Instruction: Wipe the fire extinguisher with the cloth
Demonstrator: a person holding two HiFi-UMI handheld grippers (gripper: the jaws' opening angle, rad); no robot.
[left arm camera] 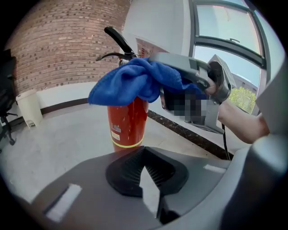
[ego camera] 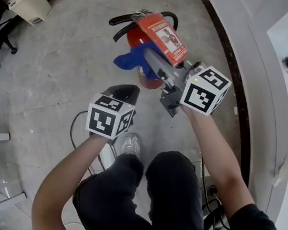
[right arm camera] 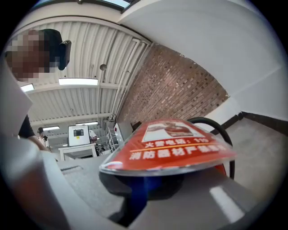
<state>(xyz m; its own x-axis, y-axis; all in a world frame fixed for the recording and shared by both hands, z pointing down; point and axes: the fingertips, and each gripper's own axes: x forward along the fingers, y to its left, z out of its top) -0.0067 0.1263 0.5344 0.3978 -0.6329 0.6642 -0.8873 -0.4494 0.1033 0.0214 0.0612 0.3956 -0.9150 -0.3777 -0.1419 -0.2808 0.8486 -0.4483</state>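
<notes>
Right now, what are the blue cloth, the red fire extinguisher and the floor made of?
The cloth looks like soft microfibre fabric: matte blue, fuzzy, draping in folds. The fire extinguisher looks like painted metal: smooth glossy red that catches light, though I can't be sure. The floor looks like polished grey stone or concrete, mottled and faintly shiny.

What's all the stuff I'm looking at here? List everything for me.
extinguisher: 1, red, standing on the floor
cloth: 1, blue, draped over the extinguisher's top
tag: 1, red, at the extinguisher's top
bin: 1, white, far end of the floor
chair: 1, black, far left
left gripper: 1, grey, jaws shut and empty, short of the extinguisher
right gripper: 1, grey, jaws shut on the cloth
</notes>
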